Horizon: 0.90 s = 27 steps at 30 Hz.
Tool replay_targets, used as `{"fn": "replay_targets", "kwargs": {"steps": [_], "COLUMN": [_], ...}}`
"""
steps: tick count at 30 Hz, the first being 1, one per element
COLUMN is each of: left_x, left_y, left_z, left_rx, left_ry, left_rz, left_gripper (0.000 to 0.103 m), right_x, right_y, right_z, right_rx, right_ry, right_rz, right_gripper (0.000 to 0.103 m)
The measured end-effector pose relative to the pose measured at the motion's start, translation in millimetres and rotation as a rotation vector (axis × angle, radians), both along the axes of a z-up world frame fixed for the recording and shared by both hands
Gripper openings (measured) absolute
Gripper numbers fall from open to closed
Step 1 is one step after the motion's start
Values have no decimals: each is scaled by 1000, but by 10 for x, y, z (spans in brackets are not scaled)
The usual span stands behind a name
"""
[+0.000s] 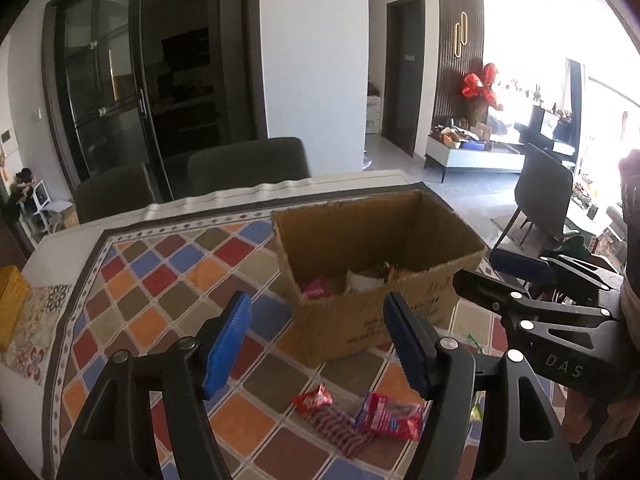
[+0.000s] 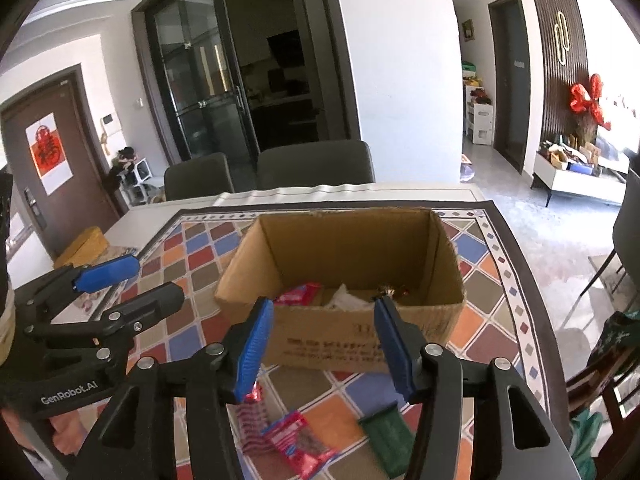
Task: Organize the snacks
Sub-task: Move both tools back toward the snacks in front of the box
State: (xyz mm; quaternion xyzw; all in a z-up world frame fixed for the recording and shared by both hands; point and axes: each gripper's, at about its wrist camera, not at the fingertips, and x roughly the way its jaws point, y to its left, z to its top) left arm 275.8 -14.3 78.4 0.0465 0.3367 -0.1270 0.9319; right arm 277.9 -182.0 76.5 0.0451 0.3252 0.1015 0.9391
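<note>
Right wrist view showed both claws, right claw (image 2: 324, 344) and left claw (image 2: 132, 284), gaping wide and empty before the cardboard box (image 2: 344, 280). Next likely came grasping the pink packet (image 2: 296, 440) at lower centre.

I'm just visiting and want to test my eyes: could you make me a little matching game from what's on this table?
Things:
1. cardboard box
2. green packet
3. left hand-held gripper
4. yellow box

Descriptions:
A. open, holding nothing
B. lies on the tablecloth in front of the box
C. stands open-topped with snacks inside
D. sits at the table's left edge

Pairs: 1-C, 2-B, 3-A, 4-D
</note>
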Motion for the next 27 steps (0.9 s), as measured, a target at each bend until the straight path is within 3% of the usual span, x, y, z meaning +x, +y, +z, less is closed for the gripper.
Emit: {"fn": "replay_targets", "kwargs": {"steps": [17,27], "left_x": [-524,-611], "left_y": [282,340], "left_z": [-601,-1042], "left_rx": [11,-15], "left_ry": [98,214], "left_rz": [21,42], "left_gripper": [69,69], "right_x": [-338,-415], "right_y": [364,472], "right_z": [-463,-882], "right_rx": [-55,-93], "right_ry": [111,230], "right_rz": [116,181], "right_gripper": [54,54]}}
